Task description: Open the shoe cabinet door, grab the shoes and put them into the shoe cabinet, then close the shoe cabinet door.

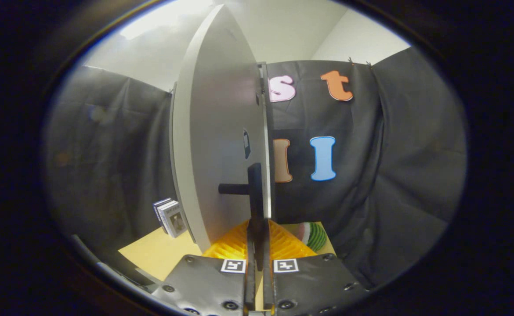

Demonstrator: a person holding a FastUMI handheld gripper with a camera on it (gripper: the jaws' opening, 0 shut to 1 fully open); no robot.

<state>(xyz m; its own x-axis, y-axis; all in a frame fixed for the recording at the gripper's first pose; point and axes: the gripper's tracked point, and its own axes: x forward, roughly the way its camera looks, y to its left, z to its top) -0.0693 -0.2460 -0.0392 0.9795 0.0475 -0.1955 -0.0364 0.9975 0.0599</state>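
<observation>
Cabinet door (pixel 217 131) blocking ahead of jaws.

Black cloth wall (pixel 393 175) hangs draped behind a yellow tabletop (pixel 156 254), white room wall (pixel 283 30) above the cloth, brightly lit patch (pixel 151 22) overhead.

No readable words or numbers are showing. Two square black-and-white coded markers (pixel 233 265) are sitting on the gripper (pixel 258 232), whose fingers are pinching the dark handle (pixel 254 184) of the cabinet door (pixel 217 131). A small dark sticker (pixel 246 144) on that door is staying illegible, and a patterned box (pixel 172 218) is showing similar code squares.
</observation>
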